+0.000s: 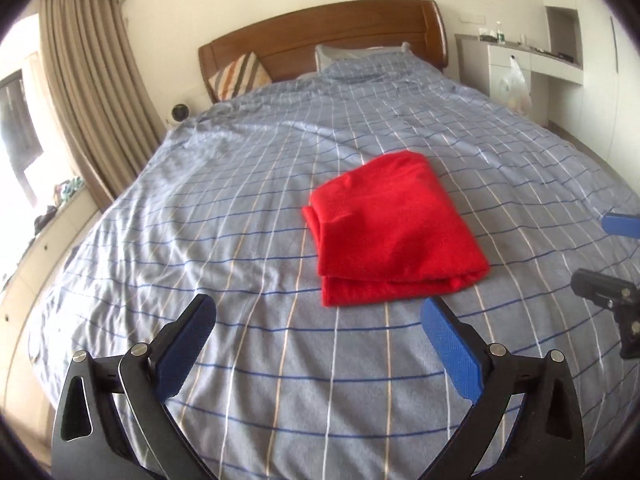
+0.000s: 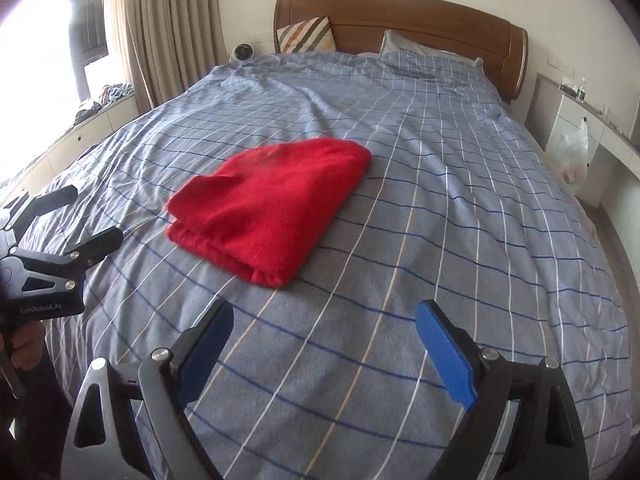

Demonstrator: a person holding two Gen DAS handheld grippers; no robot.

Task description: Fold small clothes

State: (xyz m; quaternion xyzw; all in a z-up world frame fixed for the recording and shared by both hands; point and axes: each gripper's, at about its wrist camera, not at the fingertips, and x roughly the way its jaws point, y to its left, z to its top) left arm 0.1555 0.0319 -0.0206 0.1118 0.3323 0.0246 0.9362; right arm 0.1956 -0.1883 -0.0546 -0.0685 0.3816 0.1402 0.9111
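A: Where was the red garment (image 1: 394, 228)?

B: Folded into a thick rectangle on the checked bedspread (image 1: 224, 208), about mid-bed, lying free of both your claws.

A: And the claws?

B: Your left claw (image 1: 318, 342) stood wide with nothing between its blue pads, hanging above the cover just short of the garment's near edge. Your right claw (image 2: 324, 346) was spread wide too, and empty.

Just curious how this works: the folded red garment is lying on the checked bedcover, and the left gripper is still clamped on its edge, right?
Not quite. The red garment does lie folded on the bedcover, but the left gripper is open and clear of it, as the left wrist view shows.
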